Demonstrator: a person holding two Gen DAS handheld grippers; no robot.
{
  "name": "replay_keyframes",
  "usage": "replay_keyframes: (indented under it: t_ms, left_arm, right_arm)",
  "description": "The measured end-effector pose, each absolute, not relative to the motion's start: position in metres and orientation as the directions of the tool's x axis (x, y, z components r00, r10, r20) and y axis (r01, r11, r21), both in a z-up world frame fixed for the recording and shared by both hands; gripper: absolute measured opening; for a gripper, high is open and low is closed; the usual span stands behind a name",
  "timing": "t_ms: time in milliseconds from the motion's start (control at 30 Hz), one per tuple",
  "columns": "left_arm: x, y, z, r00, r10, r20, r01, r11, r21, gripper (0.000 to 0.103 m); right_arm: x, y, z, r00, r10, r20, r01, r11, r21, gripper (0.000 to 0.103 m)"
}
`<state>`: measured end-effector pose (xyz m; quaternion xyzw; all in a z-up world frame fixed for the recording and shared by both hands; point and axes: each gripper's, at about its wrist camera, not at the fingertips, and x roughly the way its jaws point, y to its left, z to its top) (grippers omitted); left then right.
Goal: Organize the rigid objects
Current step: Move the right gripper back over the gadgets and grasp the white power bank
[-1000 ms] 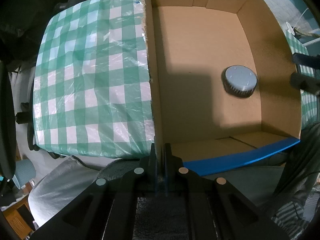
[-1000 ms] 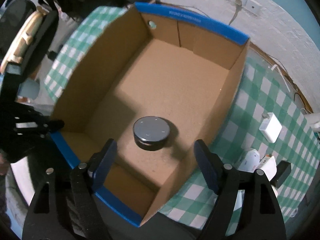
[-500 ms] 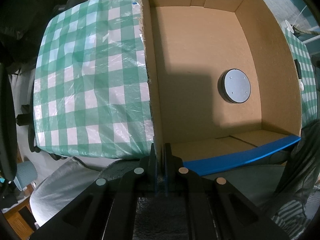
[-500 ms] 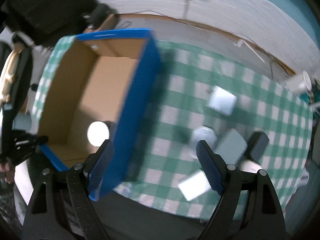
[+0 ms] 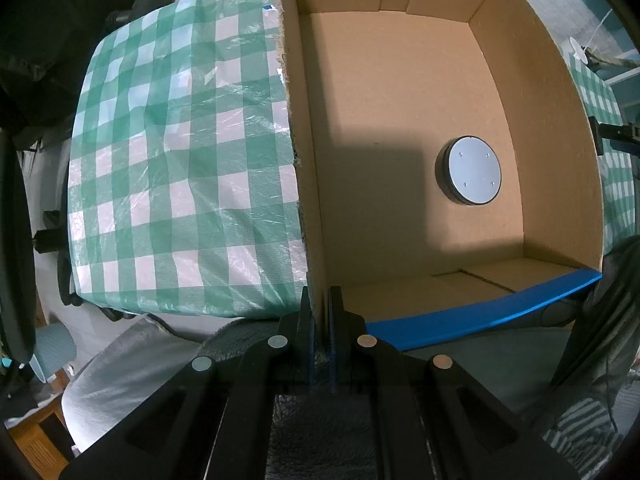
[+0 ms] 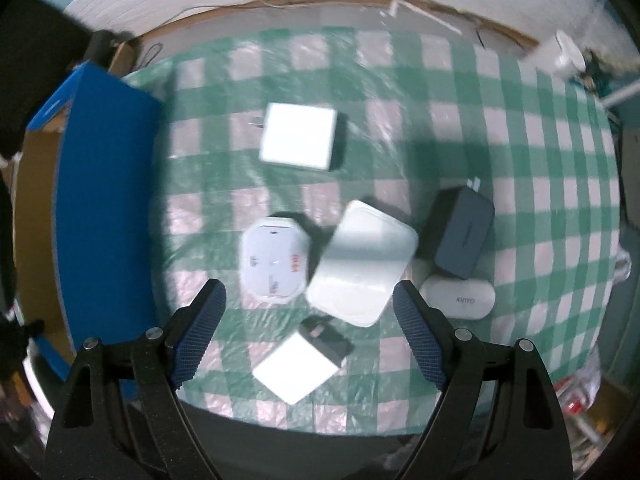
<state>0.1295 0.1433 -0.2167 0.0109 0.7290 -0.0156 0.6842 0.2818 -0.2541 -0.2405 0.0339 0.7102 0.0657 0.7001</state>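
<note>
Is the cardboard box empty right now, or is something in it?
Not empty: one round grey puck lies flat on the cardboard box floor.

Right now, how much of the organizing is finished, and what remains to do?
Done: one round disc lies inside the cardboard box. In hand: the left gripper is shut on the box wall, steadying it; the right gripper is open and empty above the chargers. Left: six items on the checked tablecloth, among them the white charger, the dark adapter and the large white block.
</note>
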Motion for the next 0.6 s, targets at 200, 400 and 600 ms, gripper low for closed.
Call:
replay_keyframes:
  t_ms: [200,400,600]
  left_arm:
    - [0.130,0.143,-0.218,-0.066,-0.001,-0.998,0.042,0.999,-0.004,0.005]
    - [0.130,0.142,-0.218,-0.067,-0.001,-0.998,0.043,0.999,-0.004,0.005]
    - [0.130,0.141,-0.219,-0.068,0.000,-0.998,0.043,0.999,-0.003,0.005]
  right_arm:
    - [0.288,-0.275,-0.268,-0.038,0.142,-0.989,0.067,0.988,0.140,0.085]
    - [0.294,-0.292,-0.289,-0.061,0.163,-0.985,0.186,0.971,0.149,0.085]
    - [0.300,-0.304,-0.306,-0.067,0.181,-0.981,0.271,0.950,0.157,0.085]
